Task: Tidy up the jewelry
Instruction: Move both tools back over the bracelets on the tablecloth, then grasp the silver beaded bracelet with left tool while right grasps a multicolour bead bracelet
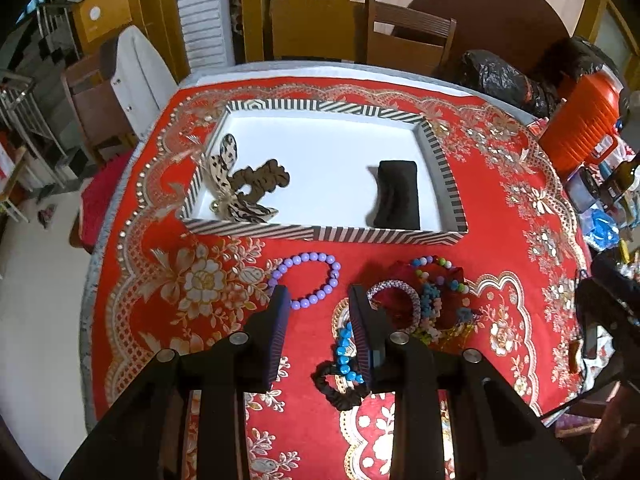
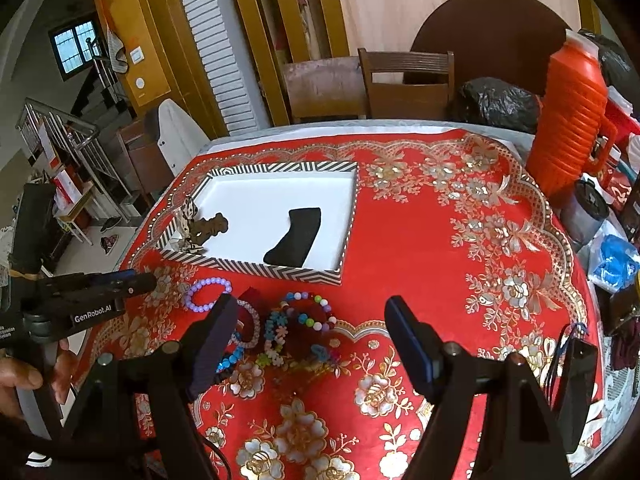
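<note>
The left claw (image 1: 320, 308) is hanging spread and empty over the cloth (image 1: 500, 208), its jaws straddling bare red fabric with the purple bracelet (image 1: 306, 282) lying just beyond its left finger and the pink bangle (image 1: 396, 300) just past its right one; the right claw (image 2: 312, 320) is also gaping wide and holding nothing, poised above the heap of beads (image 2: 304, 320). The step in hand is looking like a pick of the purple bracelet — the loop is lying flat and apart from the tangle, so the cleanest grip is coming down over one side of the ring, one finger inside and one outside, and closing on the bead string itself rather than scooping from the cloth; the beads are round and likely to be rolling under the pads, so a slow squeeze is serving better than a snap. The box (image 1: 332, 236) is sitting just behind the jewelry, its striped near wall standing between bracelet and white floor, so the load is needing a lift over that rim; inside, a black pad (image 1: 398, 194) is taking the right part and a bow (image 1: 228, 184) the left corner, leaving open white between them. To the right, the orange jug (image 2: 568, 120) is standing well apart — no hindrance; the two claws are working near each other, so that is the crowding to be watching.
</note>
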Tool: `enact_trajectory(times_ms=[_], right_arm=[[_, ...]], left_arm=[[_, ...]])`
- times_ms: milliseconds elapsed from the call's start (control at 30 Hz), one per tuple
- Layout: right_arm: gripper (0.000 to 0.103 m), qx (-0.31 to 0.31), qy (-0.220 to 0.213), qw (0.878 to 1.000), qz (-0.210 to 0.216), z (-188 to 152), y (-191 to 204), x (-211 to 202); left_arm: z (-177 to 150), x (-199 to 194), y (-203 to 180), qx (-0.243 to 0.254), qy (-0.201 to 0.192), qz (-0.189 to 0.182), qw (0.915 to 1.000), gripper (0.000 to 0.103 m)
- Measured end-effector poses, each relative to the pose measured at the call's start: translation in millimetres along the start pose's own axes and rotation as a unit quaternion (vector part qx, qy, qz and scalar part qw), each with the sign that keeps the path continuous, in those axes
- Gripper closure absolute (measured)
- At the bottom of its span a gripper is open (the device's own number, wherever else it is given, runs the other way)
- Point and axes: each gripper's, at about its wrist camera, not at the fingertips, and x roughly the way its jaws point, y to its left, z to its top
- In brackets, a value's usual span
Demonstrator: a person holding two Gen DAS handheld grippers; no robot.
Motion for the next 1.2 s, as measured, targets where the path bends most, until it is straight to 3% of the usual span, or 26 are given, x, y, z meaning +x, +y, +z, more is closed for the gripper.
enact_trajectory(times_ms=[433, 600, 800, 967, 1200], right_arm=[[0.024, 0.013, 0.037, 0.999, -0.01, -16.4, -10.7, 24.9], [0.024, 0.015, 0.053, 0.998, 0.009, -23.9, -9.1, 35.9], [0.024, 0.019, 0.075, 0.997, 0.003, -35.5, -6.7, 48.1], [0.024, 0.033, 0.082, 0.996, -0.006, -36.1, -11.4, 49.0], [0.026, 0.04, 0.095, 0.995, -0.007, -41.3, -9.1, 59.8]], left_arm=[[-7.4, 29.4, -3.8, 0.018, 0.047, -0.058, 0.997, 0.086], [-8.7, 51.5, -6.3, 0.011, 0.076, -0.1, 0.992, 0.086], [-8.0, 79.8, -13.5, 0.014, 0.109, -0.151, 0.9824, 0.086], [-4.3, 103.0, -17.4, 0.025, 0.13, -0.172, 0.9761, 0.086], [-2.7, 124.0, -21.7, 0.039, 0.149, -0.173, 0.9727, 0.086]])
